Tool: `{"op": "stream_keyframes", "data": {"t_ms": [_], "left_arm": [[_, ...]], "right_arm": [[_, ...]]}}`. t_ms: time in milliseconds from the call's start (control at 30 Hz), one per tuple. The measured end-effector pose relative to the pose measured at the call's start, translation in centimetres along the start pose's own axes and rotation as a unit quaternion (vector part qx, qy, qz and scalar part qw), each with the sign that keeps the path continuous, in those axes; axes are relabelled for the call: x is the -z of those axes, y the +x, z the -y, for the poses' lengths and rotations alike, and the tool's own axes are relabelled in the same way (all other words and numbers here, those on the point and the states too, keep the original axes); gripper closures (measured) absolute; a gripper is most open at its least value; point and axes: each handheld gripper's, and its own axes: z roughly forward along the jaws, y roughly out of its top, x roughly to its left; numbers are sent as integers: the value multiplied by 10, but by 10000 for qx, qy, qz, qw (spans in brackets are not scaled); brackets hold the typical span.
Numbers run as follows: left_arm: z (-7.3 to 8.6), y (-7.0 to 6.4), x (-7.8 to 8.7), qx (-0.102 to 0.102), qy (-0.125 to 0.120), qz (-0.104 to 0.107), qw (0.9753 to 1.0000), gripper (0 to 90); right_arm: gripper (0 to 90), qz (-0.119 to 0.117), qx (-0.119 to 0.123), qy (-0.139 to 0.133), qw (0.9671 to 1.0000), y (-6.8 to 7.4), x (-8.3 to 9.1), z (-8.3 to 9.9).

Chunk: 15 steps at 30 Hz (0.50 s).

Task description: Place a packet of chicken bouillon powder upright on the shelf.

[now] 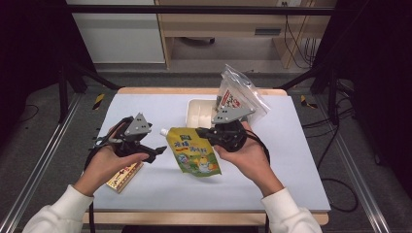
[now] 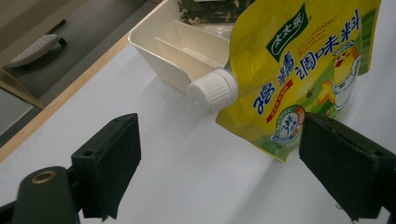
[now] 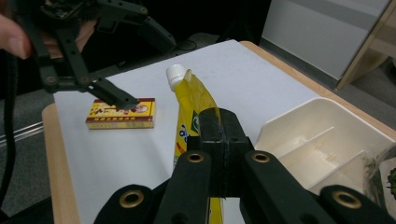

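Yellow spouted seasoning pouch (image 1: 196, 150) is seen in the high view on the white table (image 1: 291, 160), pinched at its right edge by the right gripper (image 1: 209, 132). Left gripper (image 1: 154, 152) is held just left of the pouch, apart from it, jaws spread wide. A small yellow-red box (image 1: 124, 176) lies below the left hand (image 1: 104, 162). A white divided tray (image 1: 200, 112) sits behind the pouch, with a clear bag (image 1: 238, 94) of dark snacks standing at it.

Left gripper view: jaws wide apart, nothing between them; white cap (image 2: 213, 89) and pouch (image 2: 303, 60) ahead, tray (image 2: 173, 51) beyond.

Right gripper view: jaws clamped on the pouch (image 3: 191, 102) edge, the pouch stands edge-on; box (image 3: 121, 113) and left gripper (image 3: 122, 100) farther off.
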Motion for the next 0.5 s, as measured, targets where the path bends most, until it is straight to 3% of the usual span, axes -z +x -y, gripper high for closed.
{"op": "stream_keyframes", "data": {"t_ms": [200, 500], "left_arm": [[-8, 1, -3, -196, 10, 78, 9998, 155], [-23, 1, -11, -481, -2, 394, 9981, 221]], "right_arm": [[900, -165, 165, 1, 9997, 6, 4, 1], [900, -338, 258, 6, 9991, 10, 5, 1]]}}
